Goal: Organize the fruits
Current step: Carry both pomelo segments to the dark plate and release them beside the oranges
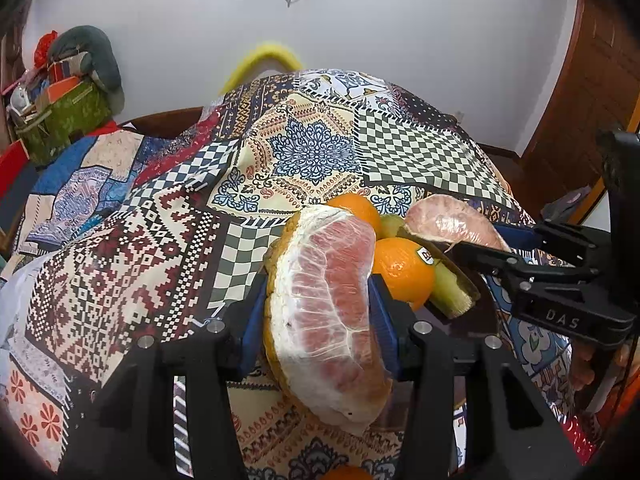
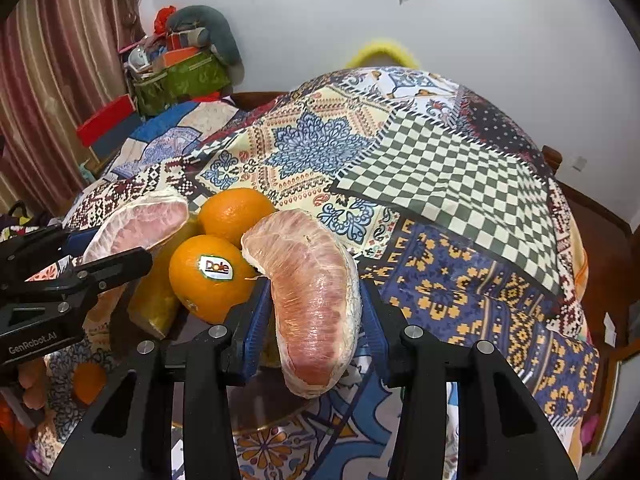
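A pink, film-wrapped pomelo wedge with yellow rind (image 1: 332, 312) is being clamped by the left gripper (image 1: 320, 320); another film-wrapped pink pomelo segment (image 2: 316, 304) is being gripped by the right gripper (image 2: 312, 328), beside the stickered round orange (image 2: 208, 276).

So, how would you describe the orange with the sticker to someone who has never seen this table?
Look at the patchwork tablecloth and find the pile of fruit near its front edge, between the two grippers. Two oranges sit there, next to pink peeled pomelo pieces. The wanted orange is the nearer one, and only it carries a white Dole sticker; the plain orange behind has none.
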